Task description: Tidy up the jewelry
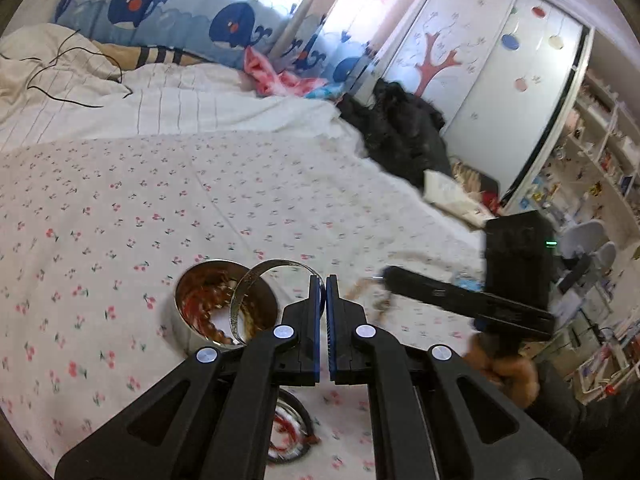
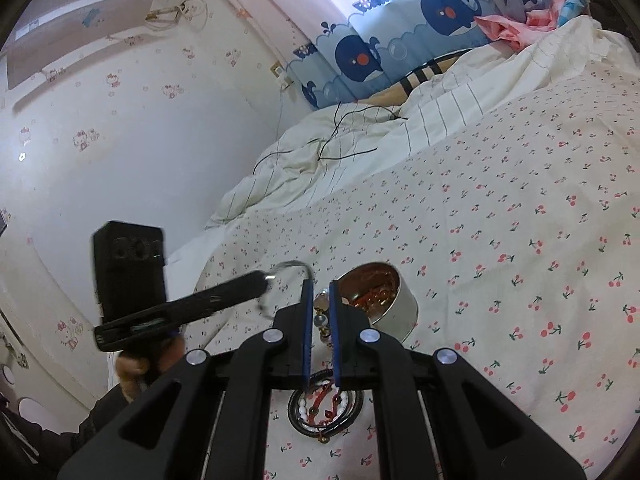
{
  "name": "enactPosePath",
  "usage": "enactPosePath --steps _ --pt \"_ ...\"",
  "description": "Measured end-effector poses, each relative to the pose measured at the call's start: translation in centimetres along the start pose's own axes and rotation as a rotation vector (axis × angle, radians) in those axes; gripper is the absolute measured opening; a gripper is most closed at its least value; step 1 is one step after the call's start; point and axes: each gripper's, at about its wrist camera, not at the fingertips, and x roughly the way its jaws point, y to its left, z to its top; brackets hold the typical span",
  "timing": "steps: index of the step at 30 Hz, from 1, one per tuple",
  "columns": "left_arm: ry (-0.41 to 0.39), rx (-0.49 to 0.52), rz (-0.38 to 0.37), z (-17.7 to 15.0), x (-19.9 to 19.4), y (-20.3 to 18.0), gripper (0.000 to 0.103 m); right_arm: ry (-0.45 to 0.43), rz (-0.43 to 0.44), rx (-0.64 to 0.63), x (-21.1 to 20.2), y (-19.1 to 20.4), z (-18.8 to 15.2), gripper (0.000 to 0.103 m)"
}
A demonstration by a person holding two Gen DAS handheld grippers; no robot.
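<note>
My left gripper (image 1: pixel 323 280) is shut on the rim of a thin silver bangle (image 1: pixel 276 267), held up above the bed; the right wrist view shows that bangle (image 2: pixel 294 266) at the left gripper (image 2: pixel 266 278). A round metal tin (image 1: pixel 188 320) with red beads inside stands on the sheet just beyond it. My right gripper (image 2: pixel 321 285) is shut on a beaded bracelet (image 2: pixel 322 322) that hangs between its fingers, close to the tin (image 2: pixel 400 308). Below both grippers lies a heap of red and white bead bracelets (image 2: pixel 324 408) inside a dark hoop.
Everything sits on a bed with a cherry-print sheet (image 1: pixel 120 208). A rumpled white duvet (image 1: pixel 180 100) and a whale-print curtain (image 1: pixel 224 20) lie behind it. Black clothing (image 1: pixel 400 132) is piled at the bed's far right corner. A hand (image 1: pixel 508 372) holds the right gripper.
</note>
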Motion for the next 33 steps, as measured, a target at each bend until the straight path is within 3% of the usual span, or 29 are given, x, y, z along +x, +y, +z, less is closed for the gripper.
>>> enactPosePath --steps 8,13,15,17,18,24,28,30,32,33 --pt "0.153 0.124 0.236 -0.3 6.3 0.5 0.003 -0.019 -0.005 0.014 -0.4 -0.4 0.5 0.009" --pt "0.248 0.154 0.295 -1.3 8.3 1.0 0.008 -0.017 0.002 0.015 0.7 -0.3 1.1 0.009" --pt "0.240 0.143 0.288 -1.6 7.5 1.1 0.016 -0.016 0.017 0.013 1.2 -0.1 1.5 0.009" --pt "0.216 0.117 0.297 -1.7 6.1 1.5 0.043 -0.014 0.029 0.001 2.0 0.4 2.0 0.009" --pt "0.185 0.091 0.310 -1.8 4.9 1.8 0.048 -0.010 0.039 -0.001 2.4 0.7 2.3 0.009" --pt "0.072 -0.041 0.352 -2.4 -1.1 4.0 0.057 0.061 0.143 0.068 7.0 0.7 2.7 0.009" --pt "0.067 -0.092 0.383 -2.6 -1.9 5.3 0.058 0.195 -0.074 0.091 10.7 -1.9 1.8 0.009" --pt "0.074 -0.094 0.392 -2.5 -1.8 5.4 0.058 0.200 -0.101 0.124 10.3 -3.1 1.1 0.012" --pt "0.084 -0.075 0.391 -2.6 -1.4 4.8 0.058 0.180 -0.126 0.116 9.0 -3.3 0.9 0.027" --pt "0.092 -0.057 0.394 -2.6 -1.3 4.5 0.058 0.172 -0.132 0.105 8.3 -3.1 0.9 0.027"
